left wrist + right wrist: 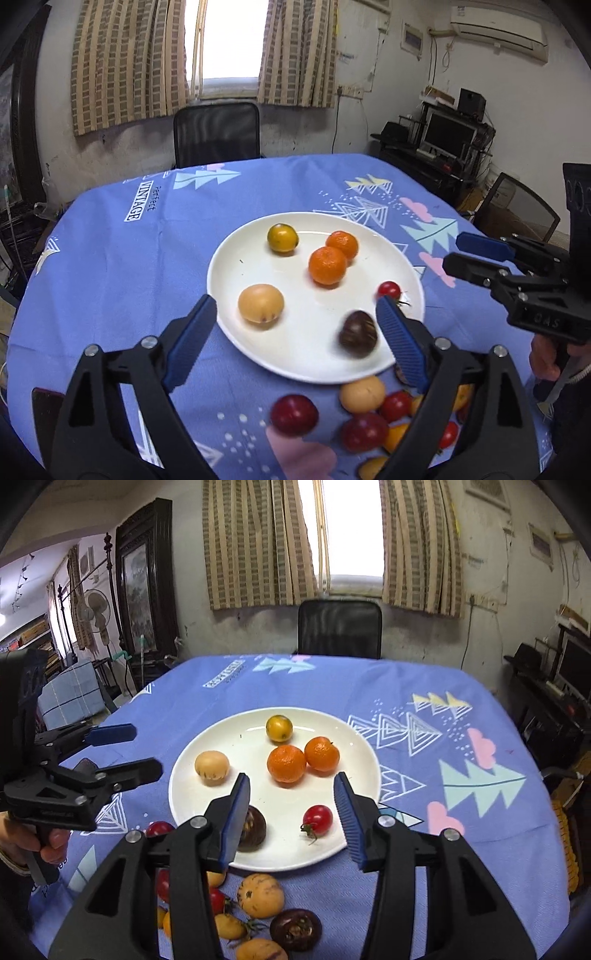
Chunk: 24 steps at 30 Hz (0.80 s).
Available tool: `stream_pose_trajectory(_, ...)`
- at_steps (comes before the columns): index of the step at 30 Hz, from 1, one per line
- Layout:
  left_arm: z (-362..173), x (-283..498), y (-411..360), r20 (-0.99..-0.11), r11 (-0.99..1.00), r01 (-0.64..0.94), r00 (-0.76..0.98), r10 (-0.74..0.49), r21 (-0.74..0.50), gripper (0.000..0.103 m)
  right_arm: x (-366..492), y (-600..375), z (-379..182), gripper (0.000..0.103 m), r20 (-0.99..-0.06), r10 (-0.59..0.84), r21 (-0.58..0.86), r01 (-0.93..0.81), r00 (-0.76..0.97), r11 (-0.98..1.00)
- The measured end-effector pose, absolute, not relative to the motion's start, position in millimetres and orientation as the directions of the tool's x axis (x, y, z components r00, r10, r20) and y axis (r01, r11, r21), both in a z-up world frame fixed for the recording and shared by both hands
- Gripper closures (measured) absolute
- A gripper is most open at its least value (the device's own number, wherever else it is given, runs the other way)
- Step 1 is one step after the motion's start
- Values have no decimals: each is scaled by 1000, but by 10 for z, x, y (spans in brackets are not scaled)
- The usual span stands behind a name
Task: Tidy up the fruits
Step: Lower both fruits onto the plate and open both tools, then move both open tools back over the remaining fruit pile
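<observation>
A white plate (pixel 251 258) (pixel 236 746) sits mid-table on the blue cloth. It holds two oranges (pixel 327 266) (pixel 286 763), a yellow-green fruit (pixel 282 238) (pixel 279 728), a beige fruit (pixel 260 303) (pixel 211 768), a red cherry tomato (pixel 388 290) (pixel 317 820) and a dark brown fruit (pixel 358 334) (pixel 255 829), which is blurred in the left wrist view. My left gripper (pixel 295 310) (pixel 144 749) hangs open over the plate's near edge, nothing between its fingers. My right gripper (pixel 291 781) (pixel 456 251) is open and empty too, above the plate's near side.
Several loose fruits lie on the cloth before the plate: red ones (pixel 294 414), a beige striped one (pixel 260 895), a dark one (pixel 295 928). A black chair (pixel 217 134) (pixel 340 627) stands behind the table. A desk with a monitor (pixel 447 136) is at the right wall.
</observation>
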State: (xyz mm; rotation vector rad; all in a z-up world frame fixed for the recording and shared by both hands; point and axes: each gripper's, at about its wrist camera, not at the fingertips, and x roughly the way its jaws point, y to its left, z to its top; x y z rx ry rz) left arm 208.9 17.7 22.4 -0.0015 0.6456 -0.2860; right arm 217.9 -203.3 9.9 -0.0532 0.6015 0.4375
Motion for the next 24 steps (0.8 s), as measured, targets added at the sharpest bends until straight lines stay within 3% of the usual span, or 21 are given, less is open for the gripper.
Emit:
stream_pose_trajectory(3, 260, 1834, 165, -577, 955, 278, 766, -283, -100, 7, 1981, -2098, 83, 41, -535, 380, 72, -408, 755, 910)
stream_pose_trajectory(9, 72, 1407, 199, -552, 945, 294, 769, -323, -143, 4, 1667, -2233, -158, 41, -571, 341, 72, -369, 746, 927)
stream_pose_trajectory(13, -153, 1339, 194, -606, 924, 321, 699, -380, -208, 4, 1520, -2462, -376, 41, -645, 416, 266, -322, 642, 909)
stream_pose_trajectory(16, -201, 1283, 173, -618, 920, 328, 684, -387, -213, 4, 1336, -2555, -444, 41, -662, 419, 295, -298, 621, 908)
stream_pose_trajectory(19, -237, 1209, 111, -628, 915, 359, 672, -392, -186, 4, 1182, -2488, -524, 52, -703, 345, 201, -292, 621, 935)
stream_pose_trajectory(22, -269, 1142, 28, -638, 914, 380, 672, -376, -139, 4, 1139, -2402, -630, 60, -734, 358, 190, -332, 577, 924)
stream_pose_trajectory(24, -277, 1124, -2, -642, 915, 388, 674, -365, -113, 4, 1107, -2339, -664, 60, -740, 369, 184, -359, 562, 915)
